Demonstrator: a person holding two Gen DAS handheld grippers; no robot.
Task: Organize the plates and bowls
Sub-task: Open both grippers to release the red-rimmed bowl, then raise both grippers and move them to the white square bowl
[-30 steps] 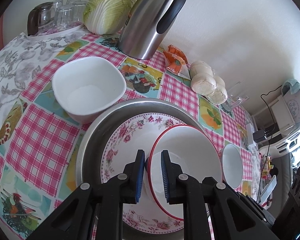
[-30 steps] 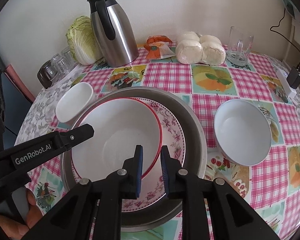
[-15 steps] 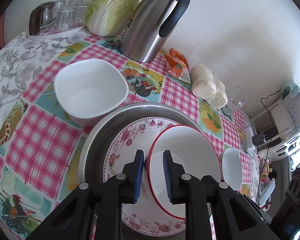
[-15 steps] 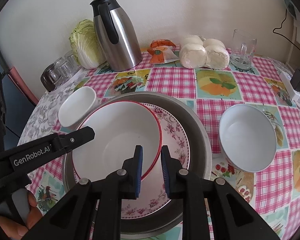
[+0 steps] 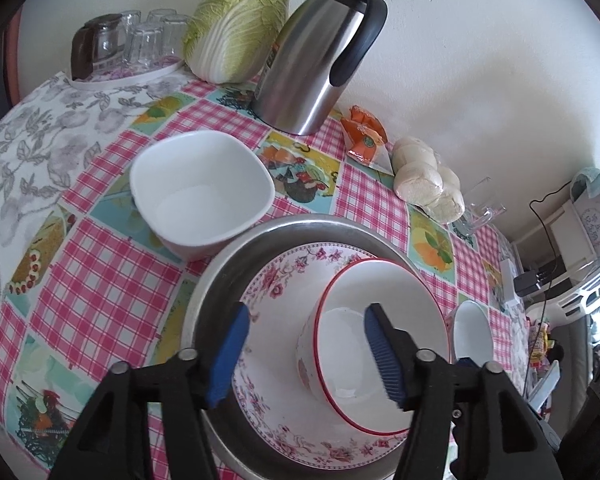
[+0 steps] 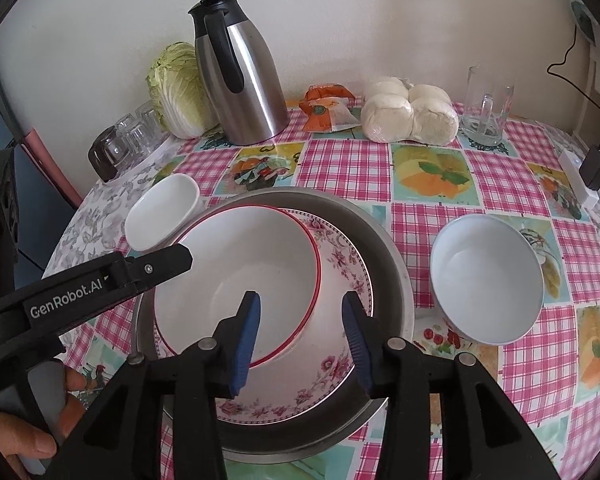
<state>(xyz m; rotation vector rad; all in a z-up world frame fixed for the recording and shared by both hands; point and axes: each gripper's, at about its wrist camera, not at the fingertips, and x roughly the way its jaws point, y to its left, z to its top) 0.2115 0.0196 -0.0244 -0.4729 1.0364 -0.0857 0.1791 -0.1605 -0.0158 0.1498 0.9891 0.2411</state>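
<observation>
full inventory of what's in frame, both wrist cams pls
red-rimmed bowl: 1, white, on the floral plate
floral plate: 1, white and pink, in the metal basin
metal basin: 1, silver, table centre
square bowl: 1, white, left of the basin
round bowl: 1, pale, right of the basin
thermos jug: 1, steel and black, by the wall
cabbage: 1, green, left of the jug
glasses: several, clear, upturned on a tray
orange packet: 1, right of the jug
buns: wrapped, white
glass mug: 1, clear
left gripper: fingers opening, straddling the bowl's rim
right gripper: fingers opening, straddling the rim
hand: 1, holds the left gripper
</observation>
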